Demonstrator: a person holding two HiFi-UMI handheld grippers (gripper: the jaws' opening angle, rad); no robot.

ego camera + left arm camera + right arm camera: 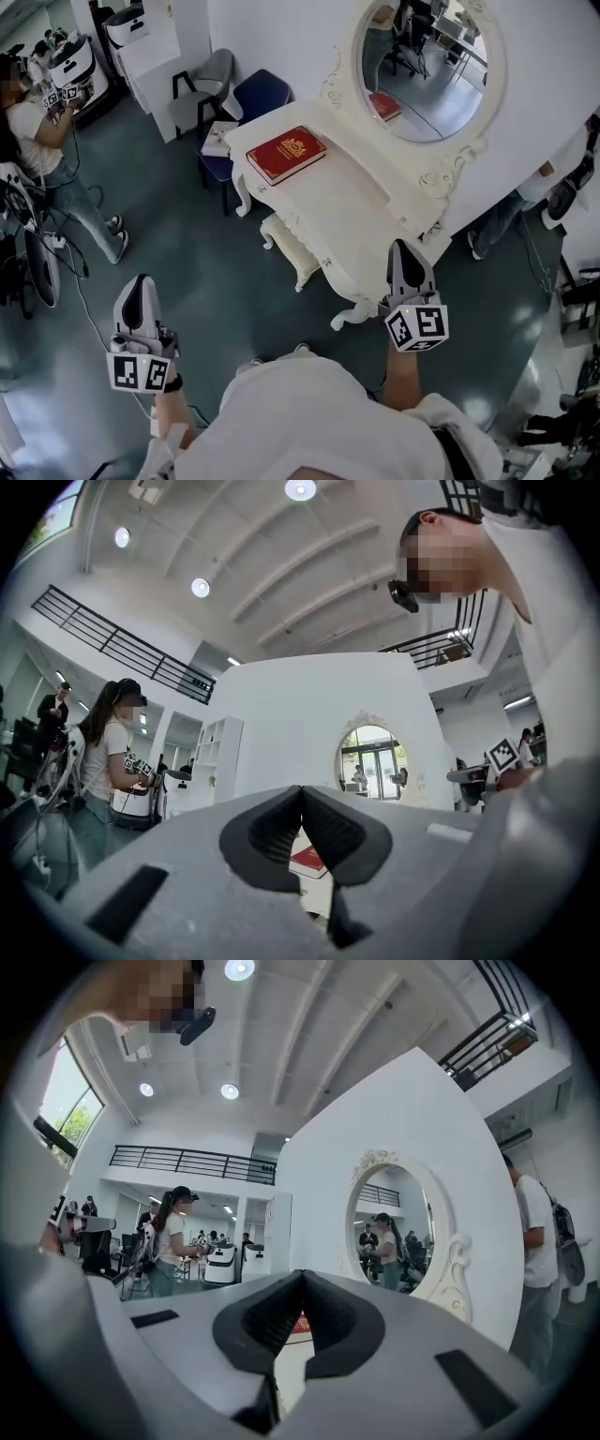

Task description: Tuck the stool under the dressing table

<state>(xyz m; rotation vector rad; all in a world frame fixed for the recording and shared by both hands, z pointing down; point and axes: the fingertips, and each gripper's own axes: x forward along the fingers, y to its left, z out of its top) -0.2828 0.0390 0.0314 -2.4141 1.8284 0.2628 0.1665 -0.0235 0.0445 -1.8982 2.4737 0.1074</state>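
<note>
The cream cushioned stool (289, 246) sits partly under the white carved dressing table (347, 202) at frame centre, with open teal floor (187, 281) to its left. At the lower frame, the left gripper (141, 281) and right gripper (403, 248) point forward, jaws closed and empty.

White surface (349, 208) bearing one red book (286, 154)
The book lies flat on the surface's upper-left end, above the frame's centre.

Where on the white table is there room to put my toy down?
The dressing table is bare between the red book and the right claw, along the mirror. The far end is crowded: the book lies there, and a grey chair and a blue chair stand close by.
</note>
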